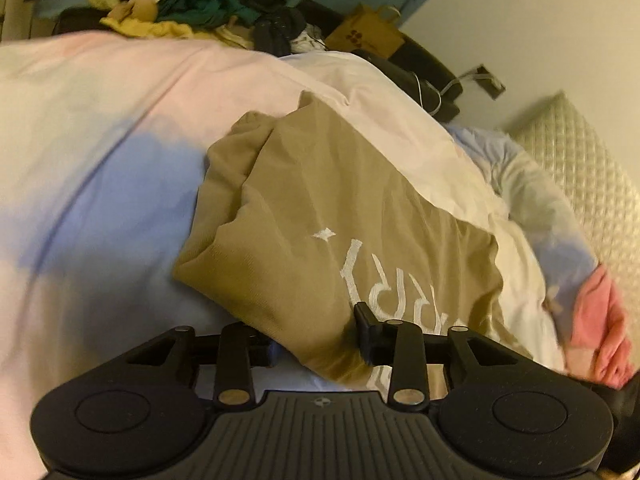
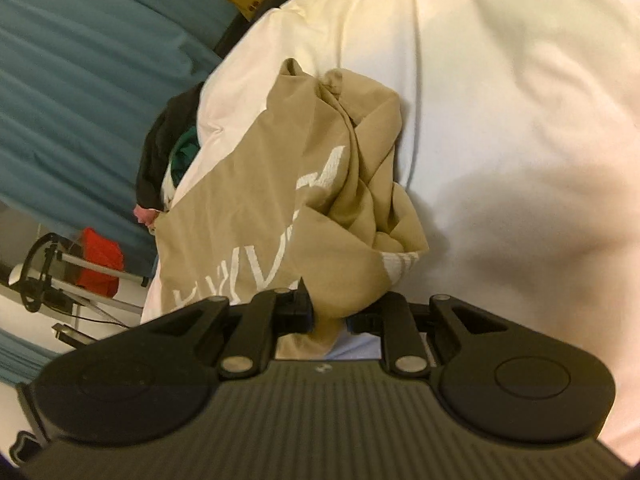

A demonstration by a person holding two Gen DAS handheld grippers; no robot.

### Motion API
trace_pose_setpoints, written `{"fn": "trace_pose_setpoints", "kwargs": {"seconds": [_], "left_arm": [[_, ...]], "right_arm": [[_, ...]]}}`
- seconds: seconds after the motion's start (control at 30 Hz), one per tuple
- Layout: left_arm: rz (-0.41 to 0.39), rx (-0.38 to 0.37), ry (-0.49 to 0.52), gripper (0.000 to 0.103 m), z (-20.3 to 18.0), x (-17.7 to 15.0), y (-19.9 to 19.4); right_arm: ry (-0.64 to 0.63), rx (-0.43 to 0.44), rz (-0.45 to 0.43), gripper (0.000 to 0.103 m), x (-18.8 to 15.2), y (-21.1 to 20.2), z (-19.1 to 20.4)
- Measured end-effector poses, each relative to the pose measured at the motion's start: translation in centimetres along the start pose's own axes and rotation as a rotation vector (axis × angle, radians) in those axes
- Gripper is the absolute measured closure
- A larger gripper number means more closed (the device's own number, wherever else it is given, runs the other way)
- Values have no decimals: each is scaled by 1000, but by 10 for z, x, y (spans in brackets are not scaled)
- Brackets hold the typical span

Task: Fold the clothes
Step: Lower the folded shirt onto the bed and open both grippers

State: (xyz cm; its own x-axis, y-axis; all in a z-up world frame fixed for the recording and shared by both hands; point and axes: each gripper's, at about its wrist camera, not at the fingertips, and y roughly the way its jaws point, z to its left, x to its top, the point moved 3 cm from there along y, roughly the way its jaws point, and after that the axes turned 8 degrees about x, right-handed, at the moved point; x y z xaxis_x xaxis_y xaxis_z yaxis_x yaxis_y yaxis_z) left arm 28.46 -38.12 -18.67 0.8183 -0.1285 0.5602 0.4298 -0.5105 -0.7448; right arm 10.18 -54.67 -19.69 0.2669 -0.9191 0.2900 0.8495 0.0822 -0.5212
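Observation:
A tan shirt point(image 1: 320, 216) with white lettering lies partly folded on the pastel bedspread point(image 1: 100, 140). My left gripper point(image 1: 316, 340) has its jaws wide apart, with the shirt's near edge lying between the fingers point(image 1: 366, 320). In the right wrist view the same tan shirt point(image 2: 280, 200) is bunched and creased on the white bedspread point(image 2: 500, 120). My right gripper point(image 2: 332, 316) has cloth from the shirt's near corner pinched between its fingers point(image 2: 300, 304).
A pile of mixed clothes point(image 1: 192, 4) sits beyond the bed's far side, with a brown paper bag point(image 1: 368, 32) beside it. A quilted pillow point(image 1: 580, 168) lies at the right. A teal curtain point(image 2: 80, 60) and a metal rack with something red point(image 2: 100, 264) stand left of the bed.

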Motion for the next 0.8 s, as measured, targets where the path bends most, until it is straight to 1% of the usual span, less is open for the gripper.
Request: {"fn": "trace_pose_setpoints", "kwargs": {"seconds": [0.1,0.13,0.2,0.3,0.47,0.5,0.53,0.57,0.6,0.63,0.67,0.7,0.8], "left_arm": [[-5,45,53,46,-7,4,-27],[-12,58,64,44,-10,3,-36],[-36,74,87,34,-12,-1,-70],[-101,92,126,23,-26,-6,-123],[-204,117,184,15,-49,-17,-209],[-225,122,195,11,-53,-20,-227],[-245,127,206,10,-58,-23,-244],[-265,129,216,5,-62,-26,-261],[-286,125,225,5,-65,-31,-278],[-307,122,233,5,-68,-36,-295],[-327,120,244,3,-71,-41,-311],[-346,120,256,0,-73,-48,-326],[-405,118,286,0,-76,-70,-366]], "right_arm": [[34,-47,30,82,4,-14,5],[28,-68,37,82,3,-22,10],[-14,-103,46,82,-4,-43,22],[-75,-93,44,82,-12,-74,45],[-245,-60,5,82,-34,-136,94],[-275,-53,-2,82,-39,-147,103],[-308,-48,-14,76,-45,-159,111],[-341,-44,-27,62,-52,-172,120],[-380,-37,-45,53,-59,-184,130],[-415,-26,-64,34,-66,-194,138],[-447,-15,-81,23,-72,-205,145],[-480,0,-96,22,-81,-217,152],[-557,38,-143,21,-106,-249,166]]}}
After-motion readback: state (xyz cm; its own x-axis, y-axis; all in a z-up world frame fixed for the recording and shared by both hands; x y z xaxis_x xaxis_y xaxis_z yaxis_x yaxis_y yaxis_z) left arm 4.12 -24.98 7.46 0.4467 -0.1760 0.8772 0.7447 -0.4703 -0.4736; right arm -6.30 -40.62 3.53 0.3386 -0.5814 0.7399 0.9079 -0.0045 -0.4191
